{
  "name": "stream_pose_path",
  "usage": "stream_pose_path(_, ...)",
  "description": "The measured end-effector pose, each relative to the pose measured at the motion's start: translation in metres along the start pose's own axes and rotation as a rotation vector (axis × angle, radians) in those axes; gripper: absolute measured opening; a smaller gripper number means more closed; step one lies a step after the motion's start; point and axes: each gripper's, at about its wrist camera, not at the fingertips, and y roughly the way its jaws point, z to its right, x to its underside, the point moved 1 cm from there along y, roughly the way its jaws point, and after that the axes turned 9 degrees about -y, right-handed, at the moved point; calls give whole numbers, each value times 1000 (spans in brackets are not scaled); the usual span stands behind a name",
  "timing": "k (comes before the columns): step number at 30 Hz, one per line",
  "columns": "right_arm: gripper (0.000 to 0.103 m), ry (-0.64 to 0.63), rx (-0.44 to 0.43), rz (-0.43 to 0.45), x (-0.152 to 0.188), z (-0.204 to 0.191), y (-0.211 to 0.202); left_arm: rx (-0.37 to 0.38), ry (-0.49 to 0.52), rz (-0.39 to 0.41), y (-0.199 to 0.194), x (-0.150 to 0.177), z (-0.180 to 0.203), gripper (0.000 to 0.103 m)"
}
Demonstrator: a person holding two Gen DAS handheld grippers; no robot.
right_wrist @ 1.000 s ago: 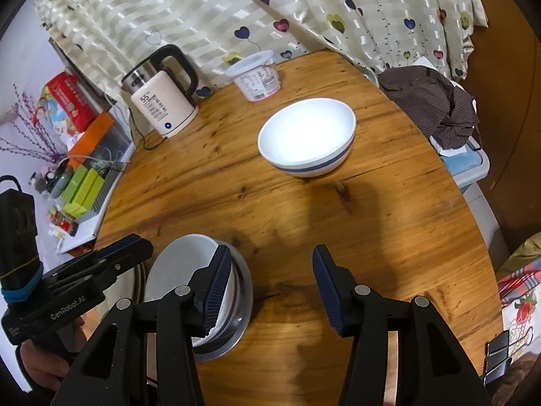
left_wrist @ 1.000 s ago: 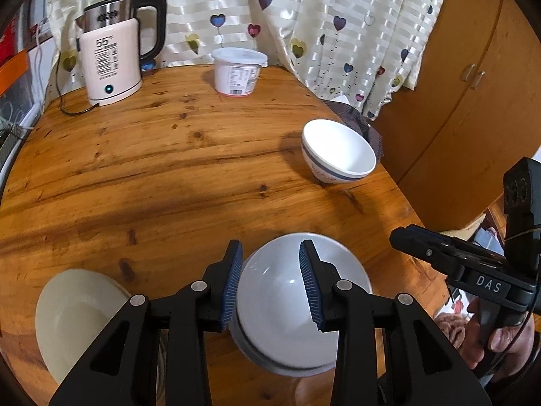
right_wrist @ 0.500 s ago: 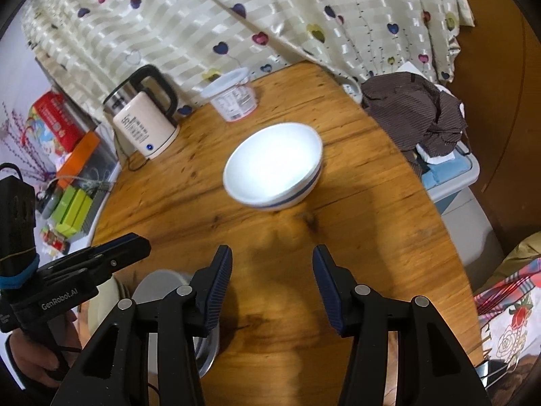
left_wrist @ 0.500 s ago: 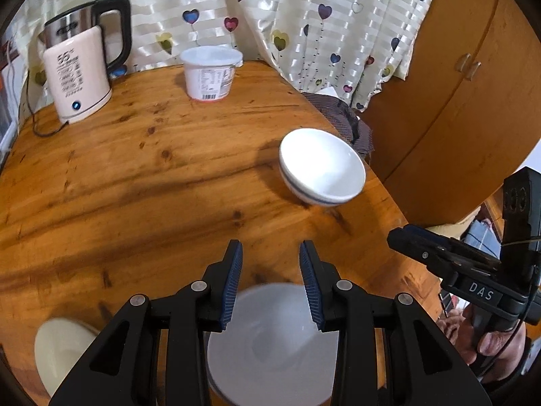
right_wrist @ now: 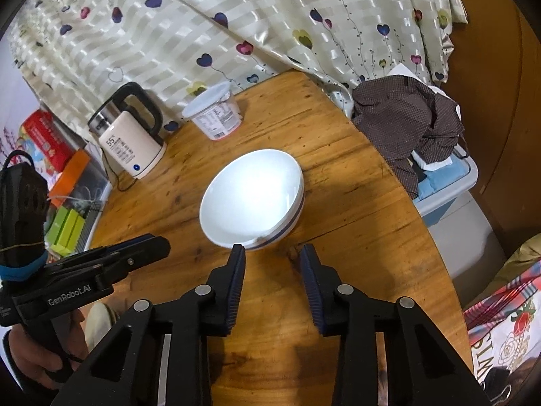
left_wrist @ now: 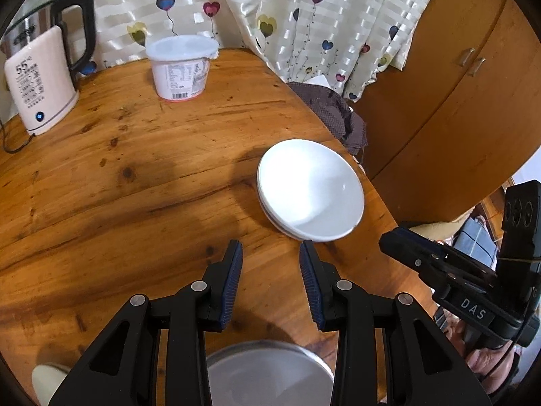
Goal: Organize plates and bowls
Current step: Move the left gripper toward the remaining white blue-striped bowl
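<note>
A white bowl with a blue band [right_wrist: 252, 199] stands upright on the round wooden table [right_wrist: 355, 243]; it also shows in the left wrist view [left_wrist: 309, 191]. My right gripper [right_wrist: 272, 253] is open and empty, its fingertips just short of the bowl's near rim. My left gripper [left_wrist: 270, 250] is open and empty above bare table, the bowl ahead and to its right. A grey plate with a white bowl on it [left_wrist: 267, 375] lies under the left gripper at the bottom edge. A cream plate [left_wrist: 47, 382] peeks in at bottom left.
A white electric kettle [left_wrist: 40, 77] and a lidded white tub [left_wrist: 181, 66] stand at the table's back. A brown cloth on a blue bin [right_wrist: 409, 125] sits off the table's right edge. A heart-print curtain hangs behind, and a wooden cabinet [left_wrist: 449, 94] stands to the right.
Both grippers have moved forward over the table toward the blue-banded bowl. The grey plate stack has slid back under the left gripper. Both grippers stay open.
</note>
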Motion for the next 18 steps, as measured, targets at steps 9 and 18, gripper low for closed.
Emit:
stream_pose_path(9, 31, 11, -6, -7, -17, 9, 18, 52, -56, -41, 24, -18, -6, 36)
stream_pose_path(18, 25, 27, -14, -36, -21, 17, 39, 80, -114, -51, 49, -27, -10, 36)
